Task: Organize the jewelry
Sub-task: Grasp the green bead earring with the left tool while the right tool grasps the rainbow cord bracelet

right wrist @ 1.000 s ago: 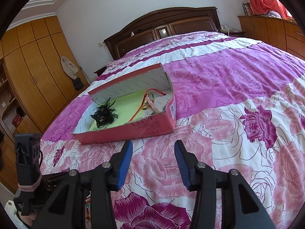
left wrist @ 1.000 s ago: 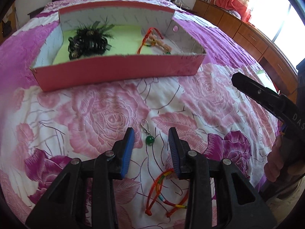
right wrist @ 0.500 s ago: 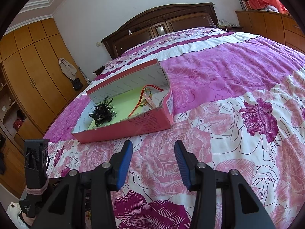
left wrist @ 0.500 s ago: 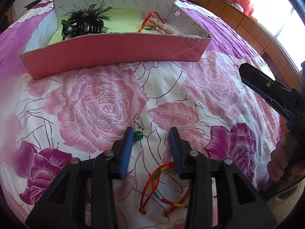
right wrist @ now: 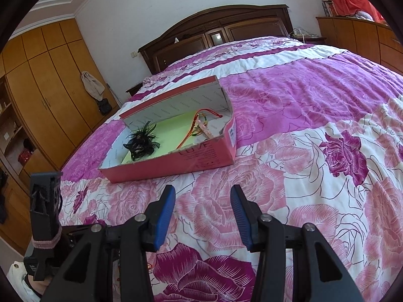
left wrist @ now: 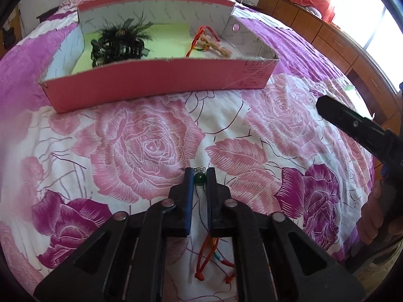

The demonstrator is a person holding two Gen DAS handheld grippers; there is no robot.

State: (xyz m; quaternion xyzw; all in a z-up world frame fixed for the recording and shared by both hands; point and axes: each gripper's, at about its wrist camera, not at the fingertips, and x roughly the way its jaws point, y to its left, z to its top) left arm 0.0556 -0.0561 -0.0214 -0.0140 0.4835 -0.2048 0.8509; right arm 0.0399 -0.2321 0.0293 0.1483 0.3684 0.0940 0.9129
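A small earring with a green bead (left wrist: pixel 199 179) and a metal hook lies on the rose-print bedspread. My left gripper (left wrist: pixel 199 176) is shut on the bead, its blue pads pressing both sides. Just behind the jaws lies a red and multicolour cord bracelet (left wrist: pixel 211 259). Farther up the bed stands an open pink box (left wrist: pixel 161 88) (right wrist: pixel 176 163). It holds a black feathered hair clip (left wrist: pixel 118 42) (right wrist: pixel 141 143) and red cord bracelets (left wrist: pixel 204 42) (right wrist: pixel 199 123). My right gripper (right wrist: pixel 202 216) hovers open over the bedspread with nothing between its pads, well short of the box.
The right gripper's black body (left wrist: pixel 352 125), held by a hand, juts in at the right of the left wrist view. A dark wooden headboard (right wrist: pixel 216 30) stands beyond the box. Wardrobes (right wrist: pixel 45 88) line the left side and a low dresser (left wrist: pixel 314 32) the right.
The left jaws have closed on the green bead earring, which lay loose between them before. The right gripper has stayed where it was, still open.
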